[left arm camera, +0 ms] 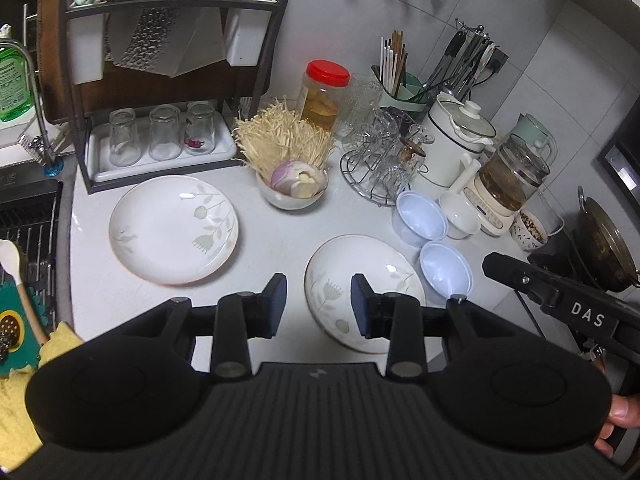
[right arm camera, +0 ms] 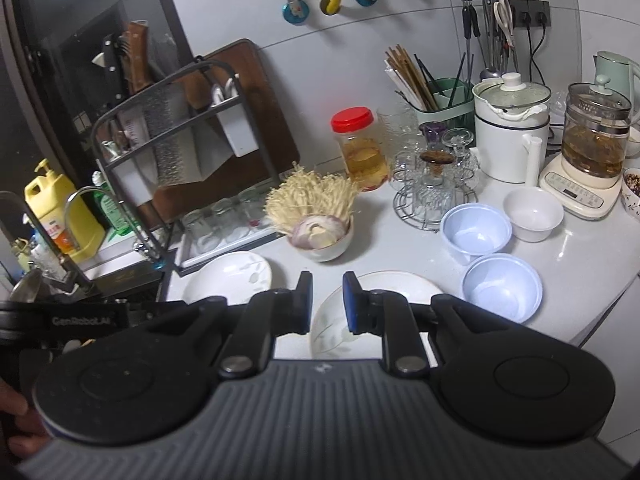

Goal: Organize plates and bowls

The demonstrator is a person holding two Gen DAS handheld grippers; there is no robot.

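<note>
Two white plates with a pale flower print lie on the white counter. In the left wrist view one plate (left arm camera: 174, 230) is to the left and the other plate (left arm camera: 360, 264) is just past my fingers. My left gripper (left arm camera: 319, 306) hovers above the near plate's left edge, open and holding nothing. Two light blue bowls (left arm camera: 422, 220) (left arm camera: 446, 272) and a white bowl (left arm camera: 460, 214) stand right of that plate. In the right wrist view my right gripper (right arm camera: 326, 302) hangs over the near plate (right arm camera: 400, 288), its pads a narrow gap apart and empty. The blue bowls (right arm camera: 476, 232) (right arm camera: 502, 288) are to its right.
A bowl of onion and enoki (left arm camera: 294, 188) stands behind the plates. A black dish rack (left arm camera: 160, 140) with glasses stands at the back left. A wire glass stand (left arm camera: 380, 172), a pot (left arm camera: 456, 140) and a kettle (left arm camera: 508, 184) crowd the back right. The sink (left arm camera: 28, 232) lies left.
</note>
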